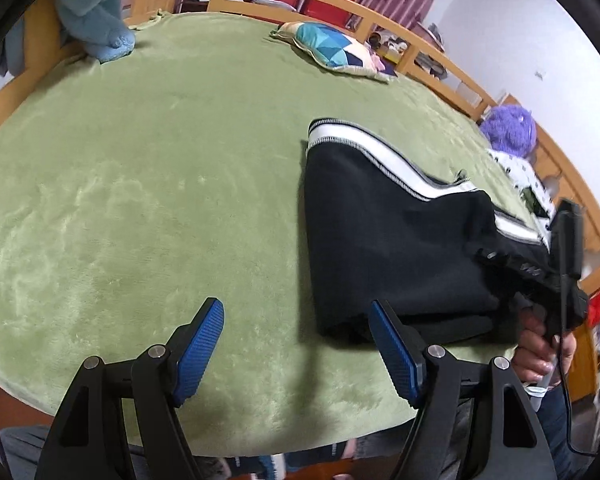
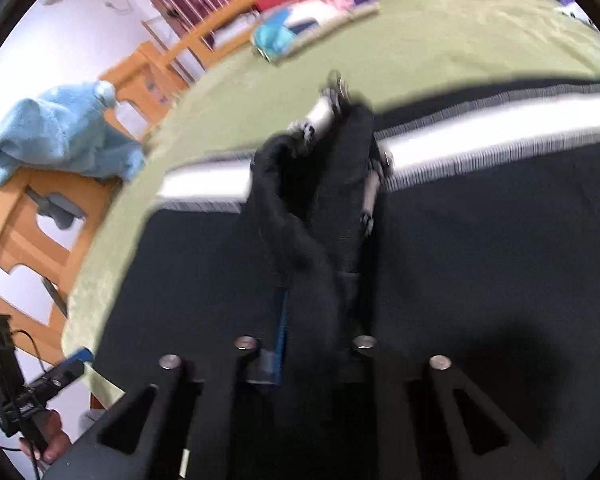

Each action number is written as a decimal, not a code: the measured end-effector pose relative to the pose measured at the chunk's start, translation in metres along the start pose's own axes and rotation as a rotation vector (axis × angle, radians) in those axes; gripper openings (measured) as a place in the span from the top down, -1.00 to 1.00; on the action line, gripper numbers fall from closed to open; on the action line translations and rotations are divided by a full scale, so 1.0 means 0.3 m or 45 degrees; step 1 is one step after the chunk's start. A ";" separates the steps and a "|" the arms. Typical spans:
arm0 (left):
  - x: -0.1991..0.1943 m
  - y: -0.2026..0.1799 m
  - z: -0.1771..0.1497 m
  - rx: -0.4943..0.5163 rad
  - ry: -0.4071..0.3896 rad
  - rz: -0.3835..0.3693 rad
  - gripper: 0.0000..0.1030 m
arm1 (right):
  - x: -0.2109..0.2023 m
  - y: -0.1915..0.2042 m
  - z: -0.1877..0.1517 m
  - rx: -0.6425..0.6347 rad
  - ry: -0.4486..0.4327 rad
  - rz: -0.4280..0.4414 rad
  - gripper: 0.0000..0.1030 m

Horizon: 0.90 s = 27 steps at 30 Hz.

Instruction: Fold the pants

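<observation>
Left wrist view: the left gripper [image 1: 296, 344] sits low centre of frame, jaws spread wide, blue pads bare, nothing held, poised over the green blanket [image 1: 148, 184]. The pants [image 1: 384, 240], black with a white side stripe, lie right of centre, apparently already doubled once. The right gripper [image 1: 566, 240] shows at the right edge, clamped on a raised bunch of black fabric, the person's hand [image 1: 544, 352] below it.

Right wrist view: blurred. The right gripper [image 2: 312, 320] fills the lower centre, jaws drawn close on a lifted ridge of pants [image 2: 480, 248] fabric; the white stripe runs across the upper half.

Judgement: a fold is being carried over. To do it well, keep the lifted edge taut and level, lay it square to the stripe, and bring the free left gripper in to pin or take the near corner.

Containers: none visible. A patterned pillow [image 1: 336, 50] lies upper centre in the left view, a blue plush toy [image 1: 96, 12] upper left.
</observation>
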<state>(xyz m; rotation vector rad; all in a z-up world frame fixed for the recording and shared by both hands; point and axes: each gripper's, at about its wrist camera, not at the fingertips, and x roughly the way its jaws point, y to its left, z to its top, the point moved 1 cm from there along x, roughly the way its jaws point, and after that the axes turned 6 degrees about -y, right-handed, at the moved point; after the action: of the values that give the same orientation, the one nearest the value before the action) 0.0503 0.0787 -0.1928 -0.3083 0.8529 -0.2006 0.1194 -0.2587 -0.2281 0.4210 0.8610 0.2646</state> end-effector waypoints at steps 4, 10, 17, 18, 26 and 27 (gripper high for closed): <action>-0.023 -0.008 0.024 0.005 -0.030 -0.014 -0.43 | -0.291 0.026 0.136 -0.065 -0.317 0.055 0.77; 0.024 -0.062 0.037 0.019 -0.006 -0.053 -0.43 | -0.290 -0.171 0.094 -0.026 -0.152 -0.129 -0.28; 0.073 -0.191 0.041 0.154 0.019 -0.057 -0.43 | -0.299 -0.280 -0.069 0.061 -0.083 -0.224 -0.12; 0.082 -0.214 0.042 0.170 0.018 -0.055 -0.43 | -0.328 -0.261 -0.078 0.050 -0.134 -0.224 -0.12; 0.256 -0.266 -0.063 0.300 0.214 0.094 -0.43 | -0.262 -0.149 -0.170 -0.272 -0.048 -0.347 -0.12; 0.250 -0.263 -0.071 0.316 0.209 0.082 -0.43 | -0.270 -0.134 -0.157 -0.286 -0.044 -0.341 -0.12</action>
<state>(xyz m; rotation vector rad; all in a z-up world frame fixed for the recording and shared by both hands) 0.0784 -0.0214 -0.2317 -0.0321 0.9877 -0.2715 0.0342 -0.3142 -0.2191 0.0985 0.8332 0.1038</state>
